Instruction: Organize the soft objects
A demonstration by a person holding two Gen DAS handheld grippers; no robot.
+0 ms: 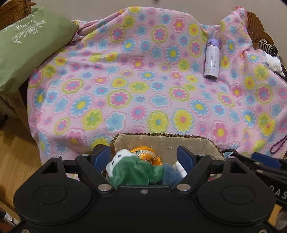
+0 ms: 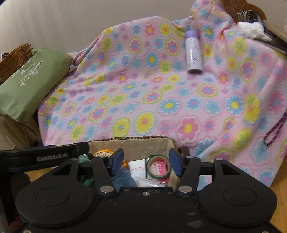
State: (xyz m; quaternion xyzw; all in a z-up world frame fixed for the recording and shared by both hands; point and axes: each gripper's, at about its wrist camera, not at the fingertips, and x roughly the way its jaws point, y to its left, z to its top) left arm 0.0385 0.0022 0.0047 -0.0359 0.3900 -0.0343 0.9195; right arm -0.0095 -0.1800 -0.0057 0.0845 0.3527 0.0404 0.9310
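At the far left a green fabric bag printed in white script with "Beauty" leans against a woven brown wicker basket, parked off the work area. The pink fleece blanket with bright flowers drapes over the furniture, and on it lies a lilac metal flask on its side; its script lettering is too small to read. Lower down sits the cloth-lined woven storage basket, which judging by its contents is the collecting place for the soft things.

The left gripper hangs over that basket with jaws roughly half apart; the green and white plush toy lies between them, touching neither pad that I can see, so it looks released into the basket beside an orange embroidered pouch and a blue fuzzy plush.

The right gripper, marked "GenRobot.AI" on the neighbouring tool's arm, stands partly open and empty above a white folded cloth and a green roll of tape
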